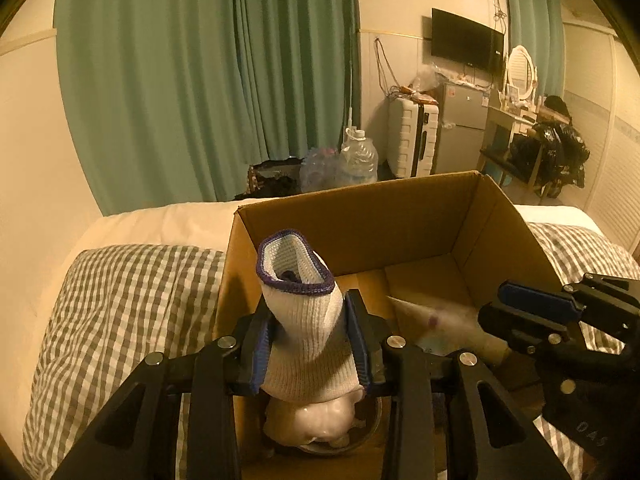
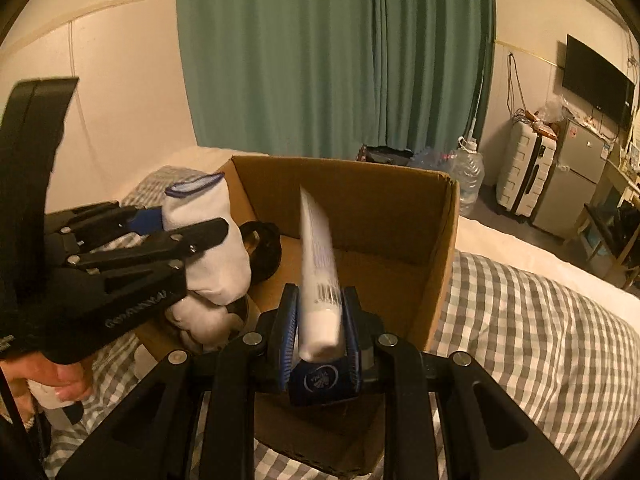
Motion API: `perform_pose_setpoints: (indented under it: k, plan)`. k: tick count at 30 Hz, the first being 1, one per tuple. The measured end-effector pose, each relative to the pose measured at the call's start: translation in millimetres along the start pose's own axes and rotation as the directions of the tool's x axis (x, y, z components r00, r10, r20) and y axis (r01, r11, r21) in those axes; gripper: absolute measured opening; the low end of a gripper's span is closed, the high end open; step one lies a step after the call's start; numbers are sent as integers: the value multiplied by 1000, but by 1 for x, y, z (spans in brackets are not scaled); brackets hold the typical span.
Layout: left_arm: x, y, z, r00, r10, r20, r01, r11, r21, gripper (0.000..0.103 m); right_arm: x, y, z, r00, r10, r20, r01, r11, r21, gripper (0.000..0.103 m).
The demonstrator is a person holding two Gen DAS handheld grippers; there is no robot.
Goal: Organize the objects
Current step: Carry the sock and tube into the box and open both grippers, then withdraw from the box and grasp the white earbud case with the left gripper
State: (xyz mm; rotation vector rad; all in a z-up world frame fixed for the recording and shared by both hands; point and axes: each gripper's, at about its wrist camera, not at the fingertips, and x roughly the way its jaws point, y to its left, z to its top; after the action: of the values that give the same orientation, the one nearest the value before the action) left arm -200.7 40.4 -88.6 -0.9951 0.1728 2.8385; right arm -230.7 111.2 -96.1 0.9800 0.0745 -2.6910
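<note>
An open cardboard box (image 1: 500,216) stands on a checked bed; it also shows in the right wrist view (image 2: 448,240). My left gripper (image 1: 308,344) is shut on a white sock with a purple cuff (image 1: 304,320), held upright over the box's near left side; the sock also shows in the right wrist view (image 2: 216,248). My right gripper (image 2: 320,332) is shut on a white tube with a dark blue cap (image 2: 318,256), cap toward the camera, tip pointing up over the box. The right gripper (image 1: 536,312) shows at the left wrist view's right edge.
A metal bowl holding a pale round object (image 1: 320,424) sits in the box below the sock. A black round item (image 2: 264,248) lies inside the box. The grey checked bedcover (image 2: 520,320) surrounds the box. Green curtains, water jugs (image 1: 358,158), a suitcase and a fridge stand beyond.
</note>
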Motion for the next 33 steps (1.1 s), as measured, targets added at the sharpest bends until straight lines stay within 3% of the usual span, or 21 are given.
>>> perform_pose_setpoints:
  k: [4,8,13,18,23,33]
  plan:
    - [-15,-1,3,998,38,43,-39,999,6,48,-15,-2,1,999,-1,50,0,1000,10,39]
    - [-37,1,6,993,78,88,-79,997,12,70,-33,-1,5,995,-36,95,37,999,-8,47]
    - [-69,10,8,987,101,121,-101,995,-9,78,-60,1,4,989,-55,136,55,998,2,54]
    - [-107,19,3,983,113,147,-111,994,-23,87,-93,5,3,981,-49,187,49,999,3,69]
    - [-141,25,-9,980,122,155,-119,992,-30,92,-128,25,4,966,-56,254,60,998,-8,95]
    - [-175,35,-41,987,115,112,-113,993,-26,93,-177,47,-15,951,-68,300,82,996,-32,100]
